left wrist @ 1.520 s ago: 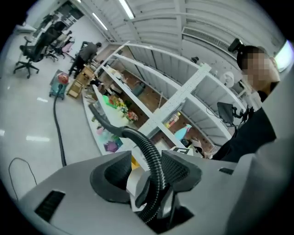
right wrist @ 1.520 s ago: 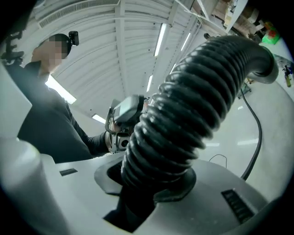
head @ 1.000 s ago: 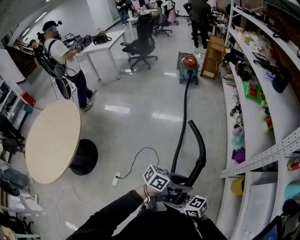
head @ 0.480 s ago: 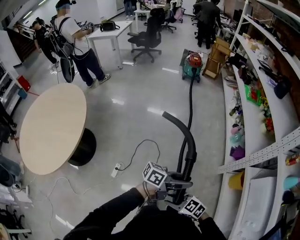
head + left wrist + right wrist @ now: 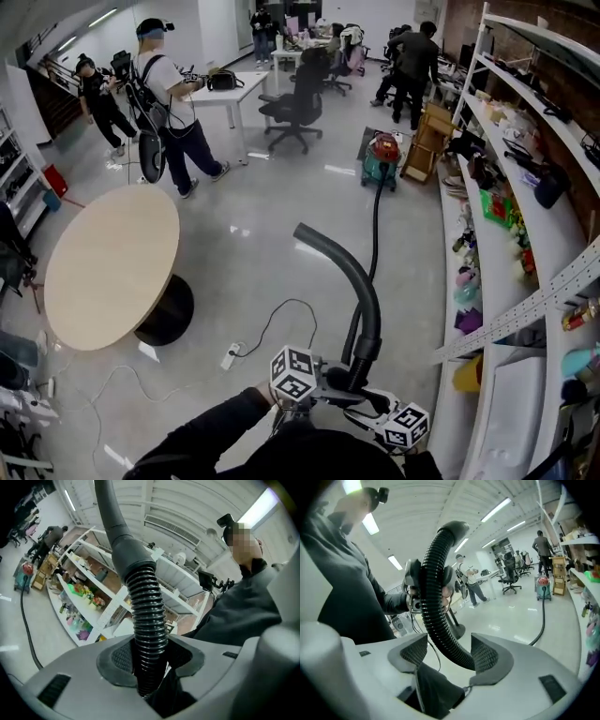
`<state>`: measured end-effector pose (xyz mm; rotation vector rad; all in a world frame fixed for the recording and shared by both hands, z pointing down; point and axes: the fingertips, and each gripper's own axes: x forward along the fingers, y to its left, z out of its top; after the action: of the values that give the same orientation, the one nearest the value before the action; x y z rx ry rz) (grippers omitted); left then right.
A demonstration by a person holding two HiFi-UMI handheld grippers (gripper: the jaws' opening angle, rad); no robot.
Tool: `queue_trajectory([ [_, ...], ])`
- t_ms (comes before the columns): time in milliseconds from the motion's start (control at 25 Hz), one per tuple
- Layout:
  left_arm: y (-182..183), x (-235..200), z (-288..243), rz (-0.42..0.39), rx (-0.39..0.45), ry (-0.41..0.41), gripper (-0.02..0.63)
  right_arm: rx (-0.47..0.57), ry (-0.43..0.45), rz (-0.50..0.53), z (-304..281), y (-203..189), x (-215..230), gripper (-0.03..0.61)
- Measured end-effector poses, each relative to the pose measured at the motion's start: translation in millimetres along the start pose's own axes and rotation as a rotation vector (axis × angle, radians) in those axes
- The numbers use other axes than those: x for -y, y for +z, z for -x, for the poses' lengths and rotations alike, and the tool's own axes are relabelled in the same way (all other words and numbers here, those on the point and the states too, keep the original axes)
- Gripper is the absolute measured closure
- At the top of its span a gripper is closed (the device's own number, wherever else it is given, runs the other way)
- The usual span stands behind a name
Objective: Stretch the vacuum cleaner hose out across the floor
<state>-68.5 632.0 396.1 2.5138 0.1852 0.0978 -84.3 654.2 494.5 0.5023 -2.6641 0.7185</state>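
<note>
Hose [image 5: 370, 323] is being held above the floor [image 5: 281, 225], trailing back to the vacuum cleaner [image 5: 380, 155]. Its ribbed part is being clamped by the closing left tool [image 5: 152, 660], while the right tool [image 5: 450, 654] is being opened loosely around it.

Steep head view, two close-ups, common hose [image 5: 367, 300]

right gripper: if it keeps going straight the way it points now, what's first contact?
The black ribbed vacuum hose. It runs between the jaws of the right gripper, which have just been opening, so any forward travel would likely push straight into it.
</note>
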Motion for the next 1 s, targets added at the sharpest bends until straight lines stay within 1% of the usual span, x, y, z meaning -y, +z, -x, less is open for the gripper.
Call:
queue_trajectory([
  [160,-36,16,-42,0.045,-0.057,0.004,0.431,0.107,0.041,-0.093,71,-16,-5,0.290],
  [200,-47,20,-56,0.049,-0.081,0.012,0.431,0.145,0.041,-0.122,94,-19,-3,0.290],
  [240,-60,24,-72,0.043,-0.124,0.019,0.431,0.196,0.032,-0.154,118,-18,1,0.290],
  [280,-75,30,-87,0.028,-0.189,0.020,0.431,0.261,0.019,-0.190,143,-15,7,0.290],
  [320,-93,38,-102,0.006,-0.271,0.013,0.431,0.338,0.004,-0.230,168,-10,14,0.290],
  [400,-128,56,-131,-0.033,-0.437,-0.020,0.431,0.480,-0.008,-0.307,211,4,29,0.290],
  [440,-144,65,-144,-0.043,-0.499,-0.041,0.431,0.525,0.010,-0.334,226,9,31,0.288],
  [480,-158,74,-157,-0.047,-0.546,-0.060,0.431,0.543,0.048,-0.349,234,13,28,0.284],
  [520,-172,81,-170,-0.048,-0.582,-0.072,0.431,0.534,0.104,-0.350,235,13,19,0.246],
  [560,-183,86,-180,-0.046,-0.611,-0.076,0.431,0.503,0.168,-0.335,229,11,6,0.207],
  [600,-193,88,-190,-0.041,-0.633,-0.075,0.431,0.459,0.229,-0.307,221,6,-10,0.193],
  [640,-201,89,-197,-0.035,-0.648,-0.072,0.431,0.409,0.276,-0.272,211,0,-25,0.192],
  [680,-206,89,-203,-0.027,-0.654,-0.067,0.431,0.357,0.301,-0.234,200,-7,-38,0.192],
  [720,-209,90,-207,-0.022,-0.656,-0.062,0.431,0.307,0.299,-0.193,189,-14,-47,0.192],
  [800,-213,92,-213,-0.037,-0.660,-0.045,0.431,0.230,0.254,-0.112,172,-23,-58,0.196],
  [840,-215,93,-214,-0.059,-0.663,-0.025,0.431,0.217,0.237,-0.081,166,-24,-63,0.233],
  [880,-216,91,-214,-0.082,-0.655,0.009,0.431,0.223,0.225,-0.054,163,-23,-70,0.285],
  [960,-213,79,-206,-0.104,-0.593,0.119,0.430,0.261,0.196,-0.002,162,-18,-83,0.311],
  [1000,-210,70,-197,-0.110,-0.546,0.190,0.414,0.277,0.181,0.019,160,-16,-89,0.333],
])
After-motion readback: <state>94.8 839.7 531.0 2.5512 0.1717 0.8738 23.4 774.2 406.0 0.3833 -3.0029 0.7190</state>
